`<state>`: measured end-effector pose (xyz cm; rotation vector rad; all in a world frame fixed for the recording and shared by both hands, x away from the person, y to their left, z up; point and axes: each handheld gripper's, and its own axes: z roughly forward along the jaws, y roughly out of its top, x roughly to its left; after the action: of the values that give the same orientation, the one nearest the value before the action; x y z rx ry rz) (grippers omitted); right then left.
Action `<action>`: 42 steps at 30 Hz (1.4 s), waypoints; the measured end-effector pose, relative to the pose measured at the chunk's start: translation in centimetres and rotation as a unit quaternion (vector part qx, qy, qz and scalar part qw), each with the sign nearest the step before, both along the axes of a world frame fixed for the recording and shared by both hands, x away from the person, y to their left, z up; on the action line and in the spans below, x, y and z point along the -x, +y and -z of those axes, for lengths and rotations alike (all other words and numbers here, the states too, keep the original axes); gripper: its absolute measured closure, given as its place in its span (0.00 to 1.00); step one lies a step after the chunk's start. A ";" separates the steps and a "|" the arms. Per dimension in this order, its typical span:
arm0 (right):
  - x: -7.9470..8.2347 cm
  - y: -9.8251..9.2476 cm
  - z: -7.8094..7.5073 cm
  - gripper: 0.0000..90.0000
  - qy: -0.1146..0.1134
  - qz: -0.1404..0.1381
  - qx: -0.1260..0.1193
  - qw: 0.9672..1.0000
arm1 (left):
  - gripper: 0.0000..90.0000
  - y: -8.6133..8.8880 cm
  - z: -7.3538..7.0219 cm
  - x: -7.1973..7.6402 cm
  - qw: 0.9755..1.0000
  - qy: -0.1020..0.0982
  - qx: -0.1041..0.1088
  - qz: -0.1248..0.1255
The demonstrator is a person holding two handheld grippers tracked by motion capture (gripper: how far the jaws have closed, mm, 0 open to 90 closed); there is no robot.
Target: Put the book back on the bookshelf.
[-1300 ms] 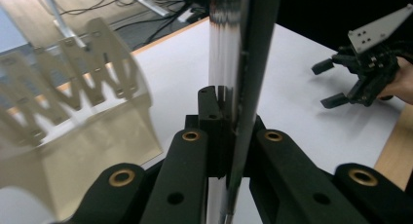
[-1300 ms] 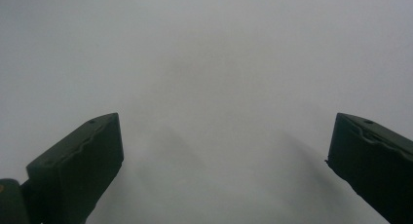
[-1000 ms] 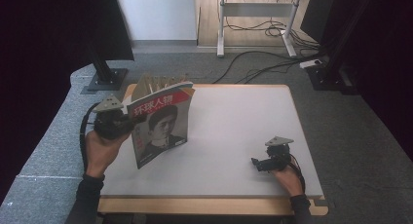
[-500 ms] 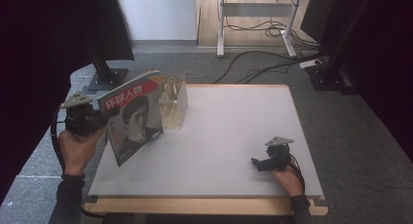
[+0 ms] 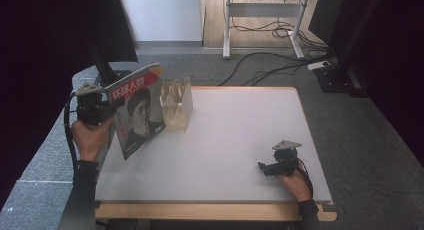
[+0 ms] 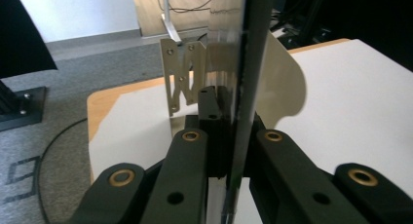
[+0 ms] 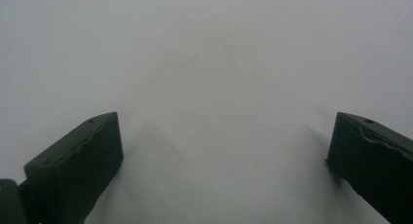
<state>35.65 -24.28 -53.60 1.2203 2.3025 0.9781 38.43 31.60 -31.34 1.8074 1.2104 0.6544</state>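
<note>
Moved: magazine (image 5: 136,110) carried left off the rack (image 5: 176,105) | left gripper (image 5: 102,109): jaws clamped on magazine's edge, cover upright just right of it | right gripper (image 5: 263,168): jaws wide apart, nothing between, on table (image 5: 240,135)

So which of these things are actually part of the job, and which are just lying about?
In the job:
- magazine, clamped in the left gripper
- clear slotted rack beside it

Just there:
- right gripper, open, resting on the white table
- cables on the floor
</note>
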 end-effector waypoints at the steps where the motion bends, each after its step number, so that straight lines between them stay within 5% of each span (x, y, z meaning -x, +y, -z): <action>1: 0.0 0.0 0.0 0.00 0.000 0.000 0.000 1.000 | 0.97 0.0 0.1 -0.5 1.000 0.000 0.005 -0.004; 11: 0.0 0.0 0.0 0.00 0.000 -0.001 0.001 1.000 | 0.97 -0.7 1.1 -3.5 0.999 -0.025 0.026 -0.025; 16: 0.0 0.0 0.0 0.00 -0.001 -0.001 0.000 1.000 | 0.97 -1.1 2.5 -4.6 0.999 -0.046 0.017 -0.020; 20: 0.0 0.0 0.0 0.00 -0.001 -0.001 0.000 1.000 | 0.95 -0.2 2.6 -4.8 1.000 -0.015 0.023 0.002; 25: 0.0 0.0 0.0 0.00 0.000 -0.001 0.001 1.000 | 0.90 0.4 1.8 -4.9 0.997 0.064 -0.021 0.028; 27: 0.0 0.0 0.0 0.00 0.000 -0.002 0.001 1.000 | 0.92 0.3 1.6 -4.8 0.996 0.075 -0.054 0.013; 34: 0.0 0.0 0.0 0.00 0.000 -0.002 0.001 1.000 | 0.97 1.0 1.7 -4.8 0.999 0.043 0.007 -0.010; 39: 0.0 0.0 0.0 0.00 -0.001 -0.001 0.000 1.000 | 0.97 1.2 1.9 -4.9 0.999 0.029 0.028 -0.018; 42: 0.0 0.0 0.0 0.00 -0.001 -0.001 0.000 1.000 | 0.97 1.4 2.2 -4.9 0.999 0.029 0.016 -0.017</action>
<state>35.66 -24.30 -53.62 1.2162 2.3023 0.9793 43.28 32.95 -33.55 1.7942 1.2849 0.6018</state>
